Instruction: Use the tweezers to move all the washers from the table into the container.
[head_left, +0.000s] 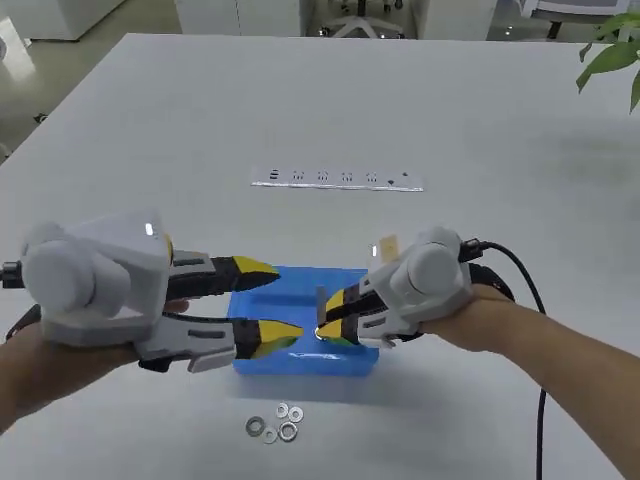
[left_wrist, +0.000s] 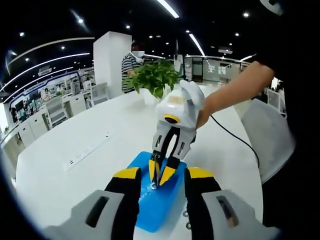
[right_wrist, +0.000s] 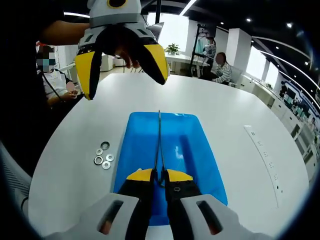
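Washers (head_left: 274, 422) are lying flat on the desk (head_left: 400, 120), about four small silvery rings touching in a tight cluster just beside the near wall of the blue container (head_left: 300, 362). The right gripper (right_wrist: 159, 175) is clenching its jaws on the tweezers (right_wrist: 159, 142), whose tips are hanging over the container. The left gripper (head_left: 272, 300) is hovering alongside with its jaws released. Such thin, flat rings are probably going to resist pinching: the tips risk skidding off and scattering the cluster, or the tweezers twisting in the jaws.
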